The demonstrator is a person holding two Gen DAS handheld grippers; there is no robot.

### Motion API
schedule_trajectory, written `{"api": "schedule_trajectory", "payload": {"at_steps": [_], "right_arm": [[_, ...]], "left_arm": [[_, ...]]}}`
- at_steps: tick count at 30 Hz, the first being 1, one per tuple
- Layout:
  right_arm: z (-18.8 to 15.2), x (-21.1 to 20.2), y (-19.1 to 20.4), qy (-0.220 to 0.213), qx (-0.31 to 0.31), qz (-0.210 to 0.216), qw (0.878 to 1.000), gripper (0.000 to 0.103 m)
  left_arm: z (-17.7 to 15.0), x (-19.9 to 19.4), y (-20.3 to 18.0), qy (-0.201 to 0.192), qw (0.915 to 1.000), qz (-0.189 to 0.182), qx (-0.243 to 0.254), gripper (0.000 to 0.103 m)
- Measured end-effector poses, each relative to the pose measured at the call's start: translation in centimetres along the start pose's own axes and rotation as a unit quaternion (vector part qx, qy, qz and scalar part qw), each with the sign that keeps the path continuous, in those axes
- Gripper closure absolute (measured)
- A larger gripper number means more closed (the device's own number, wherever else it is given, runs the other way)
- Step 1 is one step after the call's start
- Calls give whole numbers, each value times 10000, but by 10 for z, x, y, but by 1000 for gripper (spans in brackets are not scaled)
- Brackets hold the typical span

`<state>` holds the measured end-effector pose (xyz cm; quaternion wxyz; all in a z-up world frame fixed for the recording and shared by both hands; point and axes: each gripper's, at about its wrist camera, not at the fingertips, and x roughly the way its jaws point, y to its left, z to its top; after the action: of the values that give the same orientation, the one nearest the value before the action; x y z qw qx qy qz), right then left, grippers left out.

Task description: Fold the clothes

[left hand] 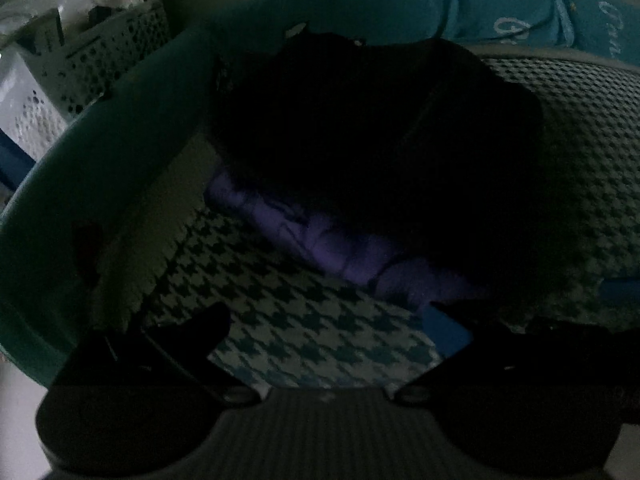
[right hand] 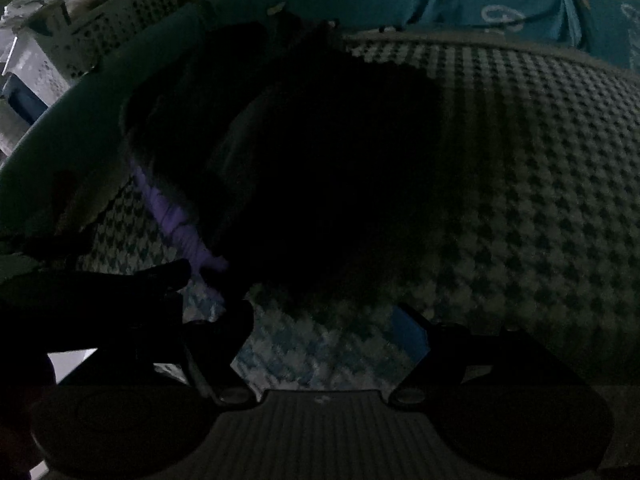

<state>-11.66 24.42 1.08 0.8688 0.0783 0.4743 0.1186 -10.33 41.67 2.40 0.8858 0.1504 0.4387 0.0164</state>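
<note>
The light is very dim. A black garment (left hand: 360, 140) lies in a heap on the houndstooth bedspread (left hand: 304, 328), covering part of a purple garment (left hand: 340, 248). My left gripper (left hand: 328, 320) is open just short of the purple edge, with only bedspread between its fingers. In the right wrist view the black garment (right hand: 312, 168) fills the middle and the purple garment (right hand: 180, 220) peeks out at its left. My right gripper (right hand: 324, 316) stands open in front of the black garment's near edge, holding nothing. A dark shape (right hand: 132, 296) at the left looks like the other gripper.
A teal padded rim (left hand: 100, 140) curves round the left side of the bedspread. A teal pillow with white lettering (left hand: 520, 8) lies at the back. White perforated baskets (left hand: 100, 52) stand beyond the rim at the top left. The bedspread to the right (right hand: 520, 200) is bare.
</note>
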Motion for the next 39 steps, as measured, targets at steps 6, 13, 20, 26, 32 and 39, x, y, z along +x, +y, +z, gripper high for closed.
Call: {"api": "schedule_trajectory", "payload": {"at_steps": [6,13,20,26,32,39], "right_arm": [[-1,0,13,59,67,14,10000,26],[2,-6,29,-81,87,33,9999,25],[-2,-2,34,-29,184,-102,9998,25],[-6,4,44,35,77,-153,9998,25],[-10,11,57,91,-6,-166,9998,25],[-13,20,63,179,42,-260,9995,25]], "left_arm": [[3,10,19,237,9994,161,180,0],[-7,22,20,525,9983,140,230,0],[-18,25,21,519,9978,-59,407,0],[-26,26,37,516,9983,-77,269,0],[-33,30,49,541,9984,-91,136,0],[-40,34,46,565,9980,-116,249,0]]}}
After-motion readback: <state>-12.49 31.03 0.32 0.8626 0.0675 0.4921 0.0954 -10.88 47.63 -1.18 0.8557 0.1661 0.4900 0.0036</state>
